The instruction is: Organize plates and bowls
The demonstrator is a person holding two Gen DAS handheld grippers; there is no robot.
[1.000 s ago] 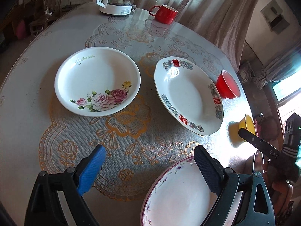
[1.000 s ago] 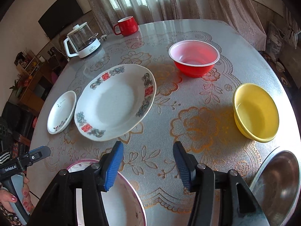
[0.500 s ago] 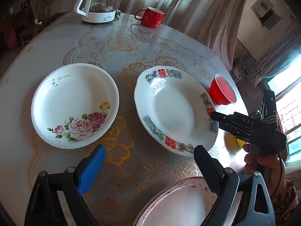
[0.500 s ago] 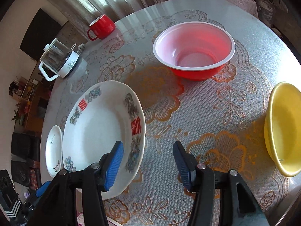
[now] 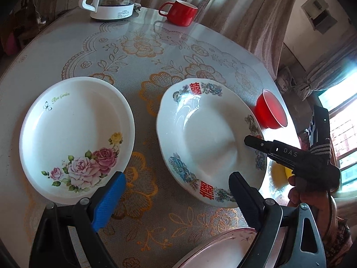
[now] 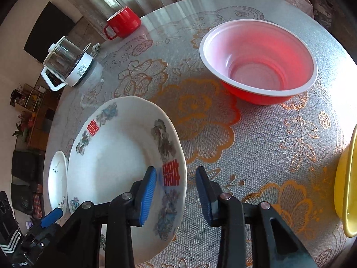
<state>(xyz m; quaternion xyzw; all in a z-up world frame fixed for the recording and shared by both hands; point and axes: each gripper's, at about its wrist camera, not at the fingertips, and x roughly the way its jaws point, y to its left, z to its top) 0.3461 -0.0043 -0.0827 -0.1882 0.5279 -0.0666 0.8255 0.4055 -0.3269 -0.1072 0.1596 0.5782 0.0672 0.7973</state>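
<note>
A white plate with red characters (image 5: 207, 138) lies mid-table; it also shows in the right wrist view (image 6: 116, 163). My right gripper (image 6: 176, 189) is open, its jaws straddling that plate's near right rim, left finger over the plate, right finger outside it. It appears in the left wrist view (image 5: 263, 145) over the plate's right edge. A rose plate (image 5: 75, 134) lies to the left, small in the right wrist view (image 6: 57, 178). My left gripper (image 5: 176, 198) is open and empty, hovering between the two plates. A purple-rimmed plate (image 5: 223, 250) lies under it.
A red bowl (image 6: 258, 60) and a yellow bowl (image 6: 347, 185) sit on the right side of the table. A red mug (image 5: 180, 14) and a glass kettle (image 5: 109, 0) stand at the far edge. The lace tablecloth (image 5: 145, 51) covers the round table.
My right gripper has moved forward and down from above the table to the red-character plate's rim. My left gripper has moved forward toward the two plates.
</note>
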